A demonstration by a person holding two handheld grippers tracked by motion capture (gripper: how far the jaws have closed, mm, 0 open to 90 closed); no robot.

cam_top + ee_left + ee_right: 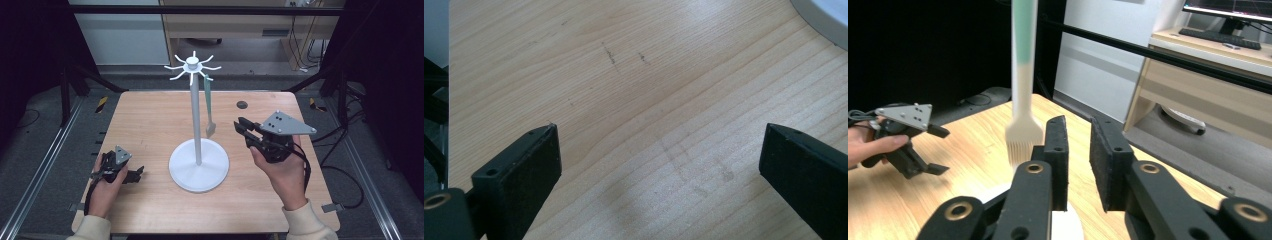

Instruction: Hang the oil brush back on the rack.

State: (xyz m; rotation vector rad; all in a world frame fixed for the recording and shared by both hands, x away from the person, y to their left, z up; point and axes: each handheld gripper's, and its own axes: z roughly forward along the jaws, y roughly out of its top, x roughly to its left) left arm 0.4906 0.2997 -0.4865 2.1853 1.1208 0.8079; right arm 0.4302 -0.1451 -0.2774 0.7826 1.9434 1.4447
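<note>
A white stand (198, 165) rises from the middle of the wooden table (150, 125), a tall pole on a round base with short hooks fanning out at the top. From one hook on its right side hangs a brush (209, 107) — green handle above, pale bristles below, dangling just clear of the table.

The right gripper (242, 127) is held up in the person's right hand (285, 172), right of the stand, its jaws pointing toward the brush. In the right gripper view the brush (1023, 75) hangs just beyond and to the left of the jaws, not between them. The jaws stand a narrow gap apart with nothing in it — close to the brush but not touching it.

The left gripper (136, 175) sits low near the table's front left, well apart from the brush, in the left hand (105, 190). Its jaws are spread wide over bare wood, the edge of the stand's base (824, 22) at the corner of its view.
</note>
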